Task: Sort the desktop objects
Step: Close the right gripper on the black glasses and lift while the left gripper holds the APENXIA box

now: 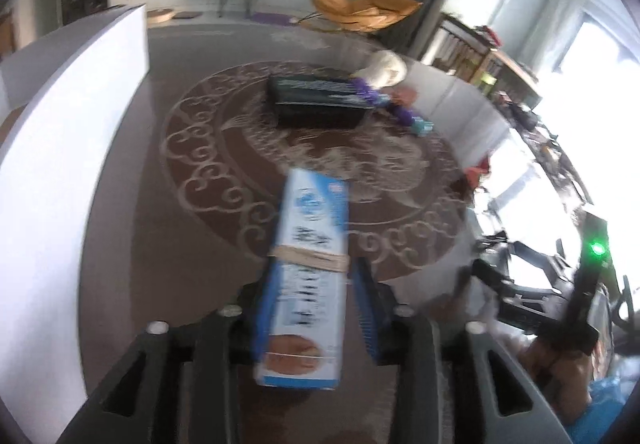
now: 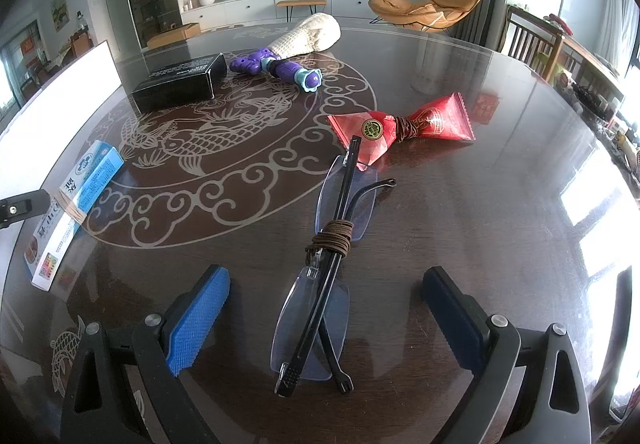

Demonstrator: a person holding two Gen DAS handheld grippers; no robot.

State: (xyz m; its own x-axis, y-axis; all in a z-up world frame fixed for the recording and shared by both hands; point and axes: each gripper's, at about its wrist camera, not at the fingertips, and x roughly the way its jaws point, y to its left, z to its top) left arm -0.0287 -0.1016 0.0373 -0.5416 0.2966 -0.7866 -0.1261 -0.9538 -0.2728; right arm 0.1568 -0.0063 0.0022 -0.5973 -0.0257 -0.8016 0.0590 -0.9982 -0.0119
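Right now the left hand-held gripper (image 1: 308, 308) straddles the blue-and-white carton (image 1: 306, 284), which lies at the left side of the table (image 2: 460, 228); the carton's long axis runs straight ahead between the fingers, a rubber band (image 1: 310, 258) round its middle. A gap shows between the carton and the right blue pad (image 1: 366, 308), so the jaws look slackened off it rather than clamped, and the carton seems to rest on the table. The right hand-held gripper (image 2: 326, 320) stands wide open over the folded glasses (image 2: 320, 284), bound with a brown cord (image 2: 332, 234); their long axis also runs away from the gripper, between the pads and touching neither. Beyond the glasses lies a red wrapped packet (image 2: 404, 128), and farther off a black box (image 2: 180, 82), a purple toy (image 2: 276, 68) and a cream knitted cloth (image 2: 308, 34). The right hand is plainly the nearer to the glasses, so closing across their narrow width looks the likely next grasp
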